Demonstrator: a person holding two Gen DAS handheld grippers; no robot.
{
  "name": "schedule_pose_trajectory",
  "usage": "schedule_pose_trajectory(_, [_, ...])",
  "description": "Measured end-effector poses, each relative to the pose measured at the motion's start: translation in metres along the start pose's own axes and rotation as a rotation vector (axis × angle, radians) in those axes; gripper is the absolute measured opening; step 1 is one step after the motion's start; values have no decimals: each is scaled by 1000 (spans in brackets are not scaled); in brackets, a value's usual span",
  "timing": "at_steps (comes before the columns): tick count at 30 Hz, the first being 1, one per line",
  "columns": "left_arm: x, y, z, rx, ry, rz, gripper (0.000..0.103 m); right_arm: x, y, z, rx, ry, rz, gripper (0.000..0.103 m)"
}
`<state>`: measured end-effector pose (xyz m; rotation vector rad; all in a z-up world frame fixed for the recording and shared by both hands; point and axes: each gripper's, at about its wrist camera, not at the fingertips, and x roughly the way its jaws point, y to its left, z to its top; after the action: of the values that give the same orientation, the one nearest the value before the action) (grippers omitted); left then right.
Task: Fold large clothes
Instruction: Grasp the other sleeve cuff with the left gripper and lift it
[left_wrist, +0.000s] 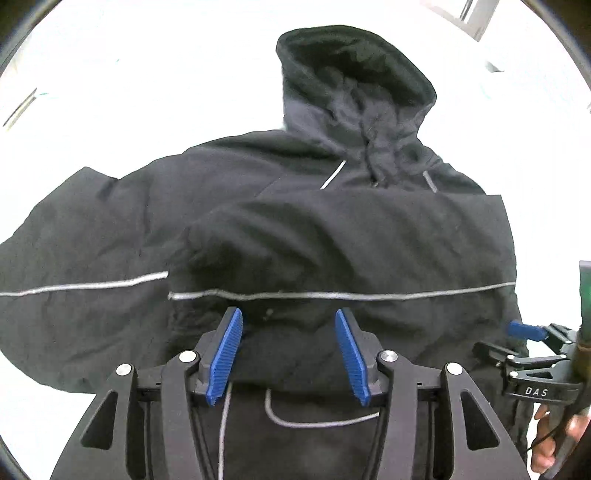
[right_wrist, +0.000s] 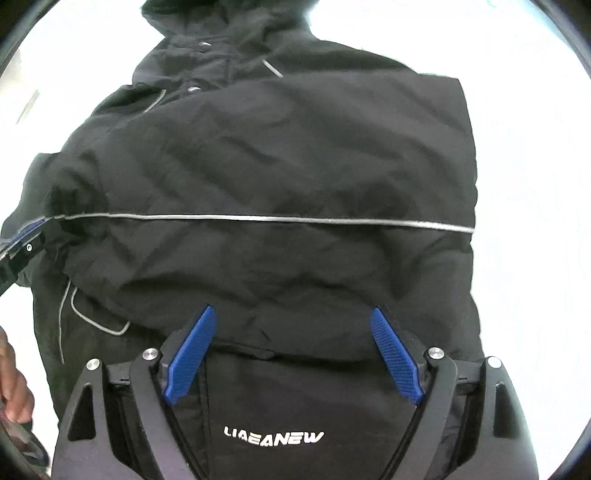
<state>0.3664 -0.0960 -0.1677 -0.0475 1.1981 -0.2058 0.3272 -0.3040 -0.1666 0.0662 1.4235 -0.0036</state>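
Note:
A black hooded jacket (left_wrist: 332, 236) with thin grey reflective stripes lies flat on a white table, hood (left_wrist: 351, 81) pointing away. One side is folded across the body, so the stripe is broken in the left wrist view. My left gripper (left_wrist: 288, 321) is open just above the jacket's lower part, holding nothing. My right gripper (right_wrist: 291, 317) is open wide above the folded panel (right_wrist: 280, 177), near white lettering (right_wrist: 273, 438). The right gripper also shows at the right edge of the left wrist view (left_wrist: 524, 330). The left gripper's tip shows at the left edge of the right wrist view (right_wrist: 26, 236).
The white table (left_wrist: 147, 103) surrounds the jacket on all sides. A sleeve or side panel (left_wrist: 74, 258) spreads out to the left. A hand (right_wrist: 11, 380) holds the left tool. Pale frame bars (left_wrist: 476, 18) stand far back.

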Motion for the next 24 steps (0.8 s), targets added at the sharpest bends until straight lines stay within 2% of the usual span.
schedule_pose_trajectory(2, [18, 13, -8, -63, 55, 32, 54, 9, 12, -9, -40, 20, -57, 88])
schedule_pose_trajectory(3, [23, 22, -12, -99, 76, 17, 54, 22, 16, -13, -46, 64, -68, 88])
schedule_pose_trajectory(4, [27, 27, -16, -131, 86, -4, 54, 35, 18, -18, -42, 109, -71, 93])
schedule_pose_trajectory(6, [31, 34, -28, -133, 106, -9, 54, 49, 21, -25, -57, 145, -87, 102])
schedule_pose_trajectory(8, [33, 32, -30, -103, 127, -2, 54, 55, 26, -27, -83, 152, -122, 103])
schedule_pose_trajectory(11, [7, 45, -27, -137, 75, -60, 54, 55, 26, -18, -76, 187, -120, 103])
schedule_pose_trajectory(13, [-16, 64, -27, -183, 17, -59, 54, 55, 27, -7, -68, 196, -104, 103])
schedule_pose_trajectory(14, [-36, 83, -27, -224, -30, -56, 54, 54, 27, -5, -74, 196, -104, 103])
schedule_pose_trajectory(16, [-58, 116, -24, -295, -85, 12, 54, 56, 26, -4, -92, 192, -115, 103])
schedule_pose_trajectory(17, [-76, 145, -26, -355, -118, 108, 54, 50, 21, -4, -91, 194, -120, 103])
schedule_pose_trajectory(19, [-104, 200, -31, -482, -159, 219, 58, 56, 27, -1, -69, 211, -123, 103])
schedule_pose_trajectory(23, [-141, 311, -48, -735, -215, 247, 61, 66, 29, 7, -50, 241, -141, 103])
schedule_pose_trajectory(24, [-148, 338, -54, -790, -234, 230, 61, 67, 30, 7, -54, 239, -140, 103])
